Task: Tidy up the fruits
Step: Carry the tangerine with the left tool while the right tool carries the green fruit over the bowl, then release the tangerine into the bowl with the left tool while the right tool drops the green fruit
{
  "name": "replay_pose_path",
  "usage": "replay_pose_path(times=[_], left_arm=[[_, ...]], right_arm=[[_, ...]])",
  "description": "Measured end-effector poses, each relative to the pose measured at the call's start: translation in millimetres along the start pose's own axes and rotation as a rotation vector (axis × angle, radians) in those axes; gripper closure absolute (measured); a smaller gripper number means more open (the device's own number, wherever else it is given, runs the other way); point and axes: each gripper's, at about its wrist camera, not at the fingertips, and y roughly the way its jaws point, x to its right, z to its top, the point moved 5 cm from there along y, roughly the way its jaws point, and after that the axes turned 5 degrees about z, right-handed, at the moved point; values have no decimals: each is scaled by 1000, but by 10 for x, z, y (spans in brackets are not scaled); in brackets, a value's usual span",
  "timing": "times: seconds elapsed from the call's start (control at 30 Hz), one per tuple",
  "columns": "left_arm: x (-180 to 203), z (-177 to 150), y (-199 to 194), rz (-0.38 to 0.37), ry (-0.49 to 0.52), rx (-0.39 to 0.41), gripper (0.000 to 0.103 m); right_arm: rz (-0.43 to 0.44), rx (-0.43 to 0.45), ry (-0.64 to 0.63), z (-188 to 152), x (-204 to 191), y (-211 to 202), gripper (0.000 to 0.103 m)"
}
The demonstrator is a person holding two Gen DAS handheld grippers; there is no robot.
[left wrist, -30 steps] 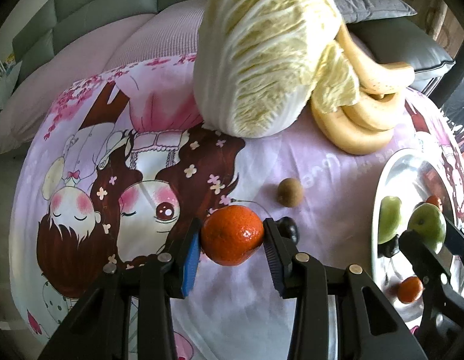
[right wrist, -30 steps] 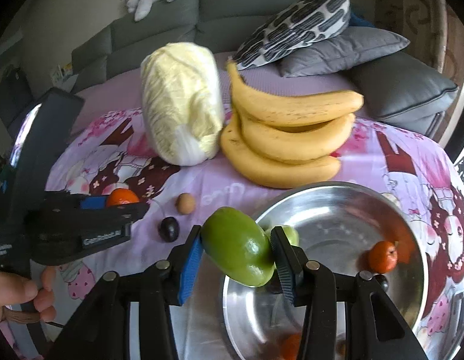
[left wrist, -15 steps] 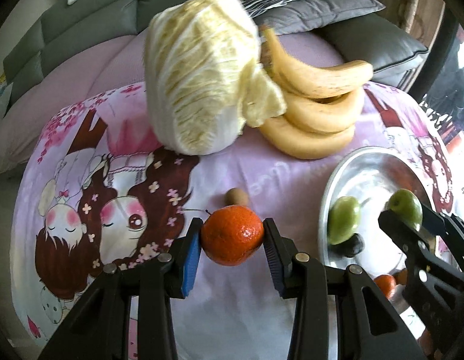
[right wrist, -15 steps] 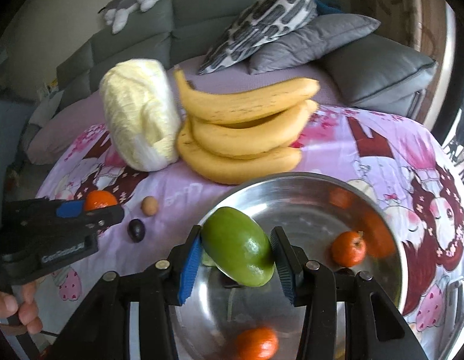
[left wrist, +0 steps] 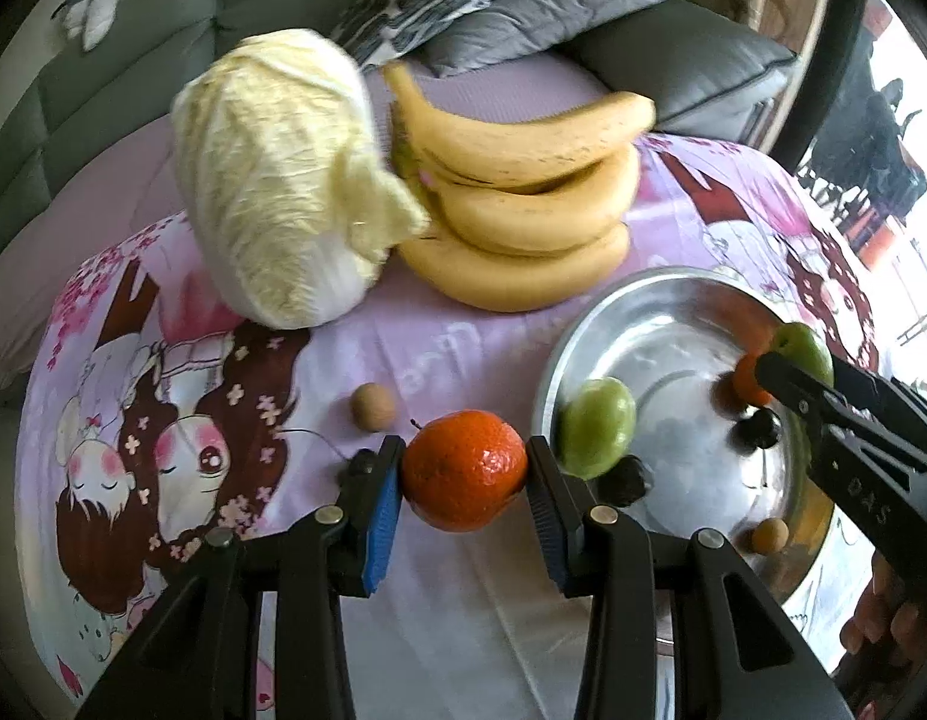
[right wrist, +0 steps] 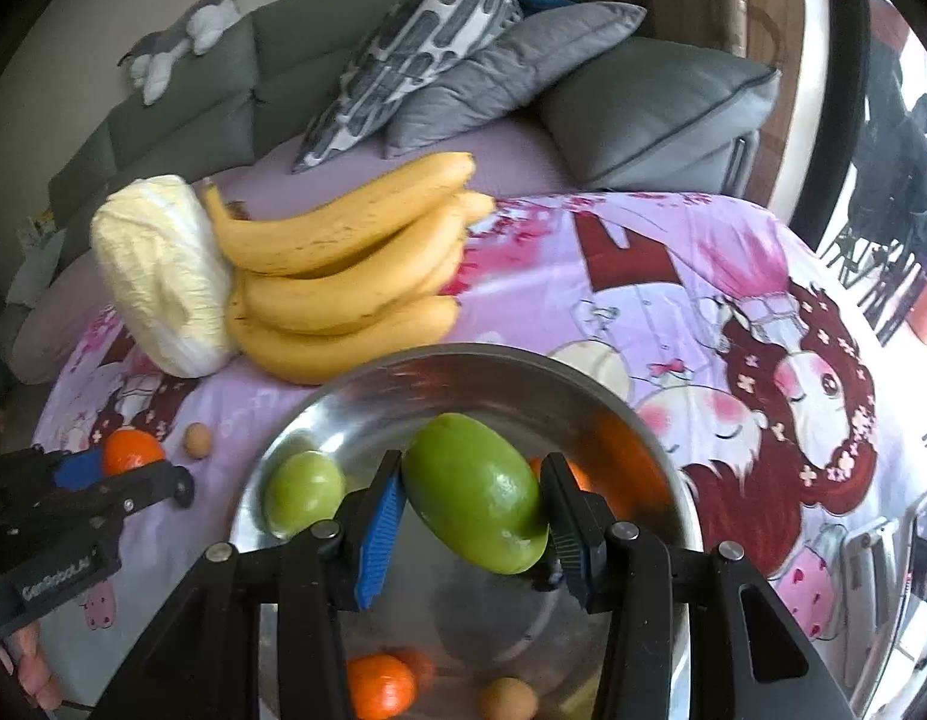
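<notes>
My left gripper (left wrist: 463, 474) is shut on an orange tangerine (left wrist: 463, 469), held above the cloth just left of the steel bowl (left wrist: 661, 306). My right gripper (right wrist: 472, 510) is shut on a green mango (right wrist: 475, 492), held over the bowl (right wrist: 463, 366). In the bowl lie a second green fruit (left wrist: 598, 426), a tangerine (right wrist: 380, 684), a dark plum (left wrist: 757, 429) and a small brown fruit (right wrist: 508, 699). A small brown fruit (left wrist: 373, 407) lies on the cloth left of the bowl. The right gripper also shows in the left wrist view (left wrist: 799, 372).
A napa cabbage (left wrist: 277, 180) and a bunch of bananas (left wrist: 523, 198) lie at the back of the cartoon-print cloth (left wrist: 163, 420). Grey cushions (right wrist: 511, 66) and a sofa stand behind. The left gripper shows at the left of the right wrist view (right wrist: 127, 468).
Both grippers have moved right with their fruit. The left one now holds the tangerine closer to the bowl's rim, and the right one holds the mango further over the bowl.
</notes>
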Motion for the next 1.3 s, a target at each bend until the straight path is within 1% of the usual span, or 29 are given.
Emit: replay_pose_path(times=[0.23,0.57,0.8,0.97,1.3], left_arm=[[320,-6,-22,-30,73,1,61],[675,-88,55,-60,156,-31,61],[793,-142,141,-58,179,-55,61],[851,-150,169,-61,192,-59,61],[914,-183,259,-56,207,-82,61]], right_arm=[[-19,1,24,7,137,-25,54],[-11,-10,19,-15,122,-5,54],[5,-27,8,-44,52,63,54],[12,-43,-4,-71,6,112,54],[12,-76,-8,-128,-5,211,54]])
